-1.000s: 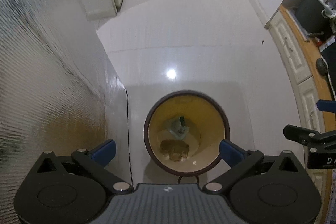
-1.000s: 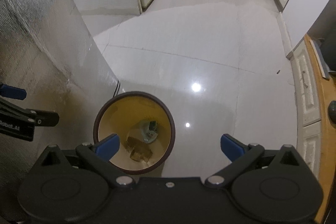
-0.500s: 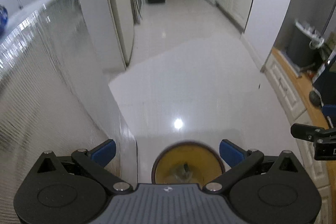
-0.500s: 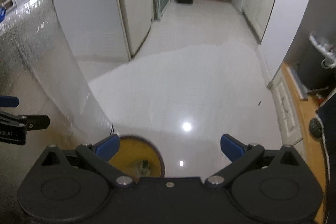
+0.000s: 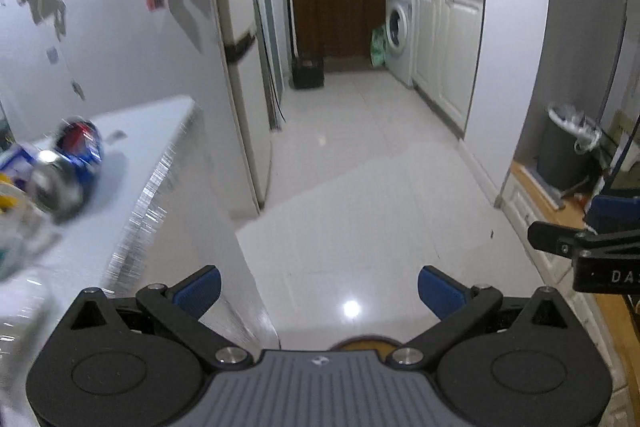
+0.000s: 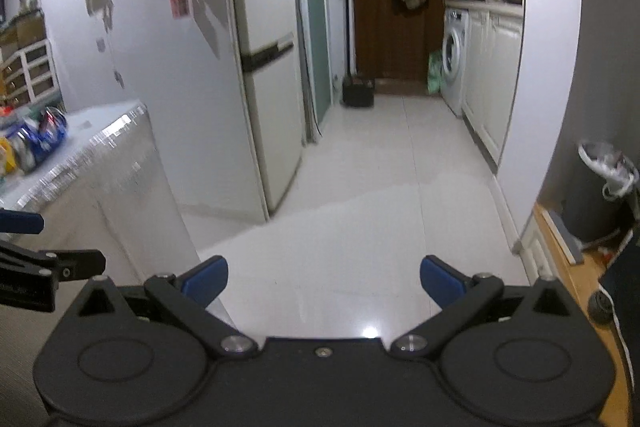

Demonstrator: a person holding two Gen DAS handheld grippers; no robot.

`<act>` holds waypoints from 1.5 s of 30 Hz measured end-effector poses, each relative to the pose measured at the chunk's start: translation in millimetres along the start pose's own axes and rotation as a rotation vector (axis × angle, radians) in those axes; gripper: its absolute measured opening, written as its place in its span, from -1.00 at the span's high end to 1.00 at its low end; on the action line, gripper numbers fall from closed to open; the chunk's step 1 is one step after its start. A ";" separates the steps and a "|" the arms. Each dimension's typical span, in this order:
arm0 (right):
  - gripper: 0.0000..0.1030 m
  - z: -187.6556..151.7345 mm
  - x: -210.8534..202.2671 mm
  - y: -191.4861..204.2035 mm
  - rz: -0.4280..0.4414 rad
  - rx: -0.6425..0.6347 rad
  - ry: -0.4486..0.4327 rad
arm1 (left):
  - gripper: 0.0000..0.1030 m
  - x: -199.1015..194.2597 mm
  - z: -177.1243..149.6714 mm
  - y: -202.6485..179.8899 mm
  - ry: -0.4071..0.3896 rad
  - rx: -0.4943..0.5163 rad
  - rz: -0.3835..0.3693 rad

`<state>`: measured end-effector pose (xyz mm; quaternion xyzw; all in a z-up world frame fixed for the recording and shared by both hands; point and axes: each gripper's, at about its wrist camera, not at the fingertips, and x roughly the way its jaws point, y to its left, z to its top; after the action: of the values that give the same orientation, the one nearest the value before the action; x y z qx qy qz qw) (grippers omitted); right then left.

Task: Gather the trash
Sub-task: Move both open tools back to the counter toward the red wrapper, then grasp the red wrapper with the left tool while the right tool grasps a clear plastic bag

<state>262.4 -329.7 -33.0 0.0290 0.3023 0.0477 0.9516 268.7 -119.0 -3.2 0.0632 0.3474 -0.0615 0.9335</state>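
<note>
From the left wrist, my left claw (image 5: 319, 284) hangs apart and empty, the bin's rim (image 5: 362, 341) just peeking below, a blurred can (image 5: 68, 167) on the bench (image 5: 132, 163) to the left. From the right wrist, my right claw (image 6: 324, 277) gapes empty too; I judge I'm between pickups, and next must swing towards that bench trash (image 6: 36, 141).

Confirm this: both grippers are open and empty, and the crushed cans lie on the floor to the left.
Not quite. The cans lie on the table at left, not the floor, as the left wrist view shows. Left gripper and right gripper are indeed open and empty.
</note>
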 end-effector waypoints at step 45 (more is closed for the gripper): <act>-1.00 -7.3 -52.8 303.1 0.435 -0.402 -0.233 | -1.00 -121.1 -84.8 287.1 -0.093 -0.363 0.339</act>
<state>193.0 -34.0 16.7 -0.0904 0.1626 0.3051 0.9340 169.0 185.9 34.2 -0.0508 0.2941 0.1564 0.9415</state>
